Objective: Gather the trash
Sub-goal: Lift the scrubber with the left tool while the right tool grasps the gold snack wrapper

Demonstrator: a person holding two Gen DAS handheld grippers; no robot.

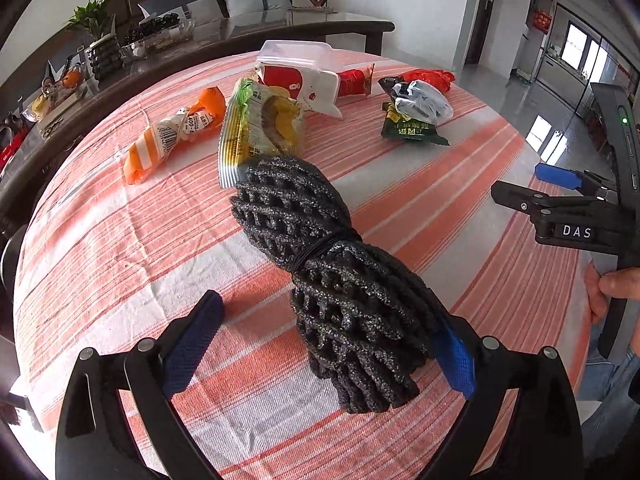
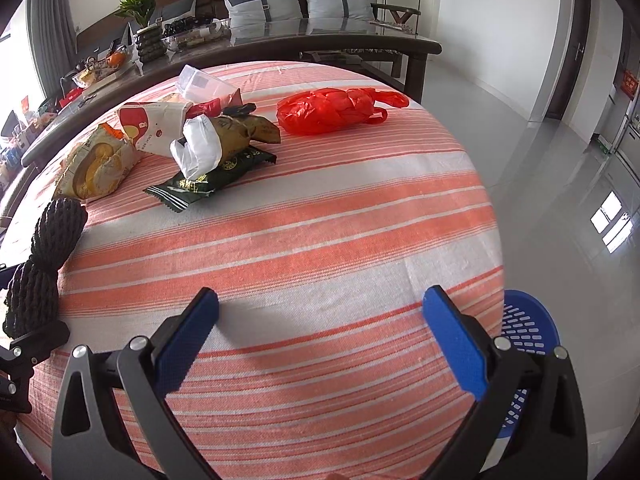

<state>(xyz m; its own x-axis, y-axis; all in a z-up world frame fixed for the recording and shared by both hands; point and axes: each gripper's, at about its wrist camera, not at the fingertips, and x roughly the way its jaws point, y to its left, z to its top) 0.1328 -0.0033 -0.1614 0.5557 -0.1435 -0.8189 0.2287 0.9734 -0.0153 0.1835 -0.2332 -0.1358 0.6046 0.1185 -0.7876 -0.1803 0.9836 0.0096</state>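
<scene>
Left wrist view: left gripper (image 1: pixel 320 344) jaws spread wide around the black tied foam-net bundle (image 1: pixel 328 276), against the right pad, unclamped; right gripper (image 2: pixel 320 340) gapes empty; next, probably close on the bundle.

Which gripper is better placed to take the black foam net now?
Left. The left gripper is open with the black foam net between its fingers; the right gripper is open over bare tablecloth.
</scene>
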